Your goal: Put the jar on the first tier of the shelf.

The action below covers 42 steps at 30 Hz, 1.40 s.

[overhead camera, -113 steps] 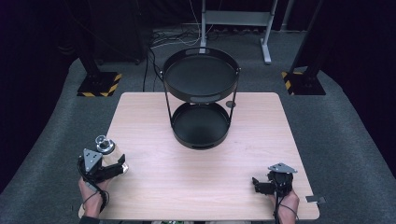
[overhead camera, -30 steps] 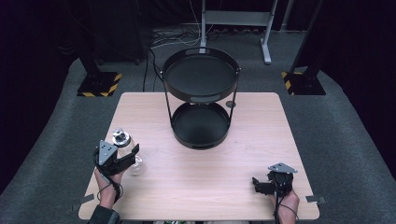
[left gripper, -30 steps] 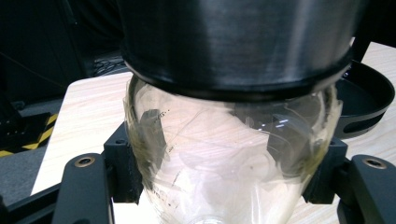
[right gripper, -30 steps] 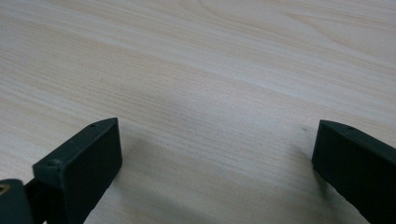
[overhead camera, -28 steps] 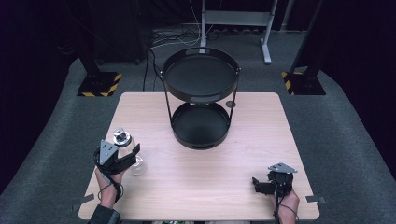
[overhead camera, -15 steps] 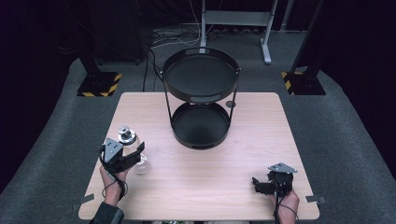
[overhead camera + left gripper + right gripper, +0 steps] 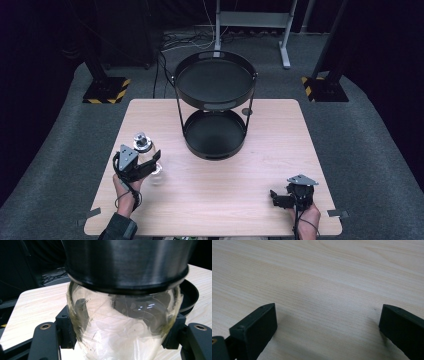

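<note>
The left gripper (image 7: 150,165) has carried the glass jar (image 7: 145,150) a little closer to the black two-level stand (image 7: 215,107), so the trip there has begun. Its jaws squeeze the jar's sides. Far off, the right gripper (image 7: 280,197) rests open on the table (image 7: 240,190).

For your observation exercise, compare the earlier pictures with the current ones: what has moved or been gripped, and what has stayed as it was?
The left gripper, shut on the glass jar with the metal lid, has carried it from the table's near left corner inward, toward the two-tier black stand. The grip on the jar has not changed. The right gripper remains resting open on the table, and the stand has not moved.
</note>
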Each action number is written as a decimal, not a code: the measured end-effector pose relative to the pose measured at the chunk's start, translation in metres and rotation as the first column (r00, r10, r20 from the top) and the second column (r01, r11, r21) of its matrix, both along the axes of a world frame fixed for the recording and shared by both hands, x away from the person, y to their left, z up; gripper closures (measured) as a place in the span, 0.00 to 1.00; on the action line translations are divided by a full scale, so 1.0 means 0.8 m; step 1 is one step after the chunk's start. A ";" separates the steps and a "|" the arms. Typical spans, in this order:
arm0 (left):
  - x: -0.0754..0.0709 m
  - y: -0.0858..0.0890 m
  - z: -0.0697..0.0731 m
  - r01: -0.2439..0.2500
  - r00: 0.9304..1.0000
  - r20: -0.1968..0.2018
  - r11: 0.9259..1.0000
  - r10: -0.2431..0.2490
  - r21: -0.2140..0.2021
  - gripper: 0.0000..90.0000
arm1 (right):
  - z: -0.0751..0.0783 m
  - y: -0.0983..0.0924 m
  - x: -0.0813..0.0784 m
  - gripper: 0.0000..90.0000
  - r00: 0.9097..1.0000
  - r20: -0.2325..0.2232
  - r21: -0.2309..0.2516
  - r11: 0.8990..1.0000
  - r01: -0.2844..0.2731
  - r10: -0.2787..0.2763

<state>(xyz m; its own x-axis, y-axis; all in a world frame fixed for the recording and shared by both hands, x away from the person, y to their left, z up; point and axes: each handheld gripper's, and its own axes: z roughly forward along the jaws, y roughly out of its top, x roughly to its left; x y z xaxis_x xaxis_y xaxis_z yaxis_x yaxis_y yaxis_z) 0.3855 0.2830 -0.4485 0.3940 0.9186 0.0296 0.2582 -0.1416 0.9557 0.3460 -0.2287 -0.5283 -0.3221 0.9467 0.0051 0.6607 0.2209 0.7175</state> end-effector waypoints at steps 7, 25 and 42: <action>0.005 -0.010 0.004 0.013 1.000 0.005 1.000 -0.013 0.002 0.35 | 0.000 0.000 0.000 0.01 1.000 0.000 0.001 1.000 0.001 -0.001; 0.016 -0.032 0.015 0.049 0.999 0.010 0.999 -0.049 0.008 0.35 | 0.000 0.000 0.000 0.01 1.000 0.000 0.001 1.000 0.001 -0.001; 0.028 -0.047 0.018 0.064 0.998 0.001 0.998 -0.064 0.005 0.35 | 0.000 0.000 0.000 0.01 1.000 0.000 0.001 1.000 0.002 -0.002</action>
<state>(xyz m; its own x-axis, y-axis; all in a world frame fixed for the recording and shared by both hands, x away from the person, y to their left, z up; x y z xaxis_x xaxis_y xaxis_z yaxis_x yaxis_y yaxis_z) 0.4083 0.2456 -0.4345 0.4515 0.8916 0.0343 0.2476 -0.1621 0.9552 0.3459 -0.2287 -0.5282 -0.3206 0.9472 0.0059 0.6607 0.2191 0.7179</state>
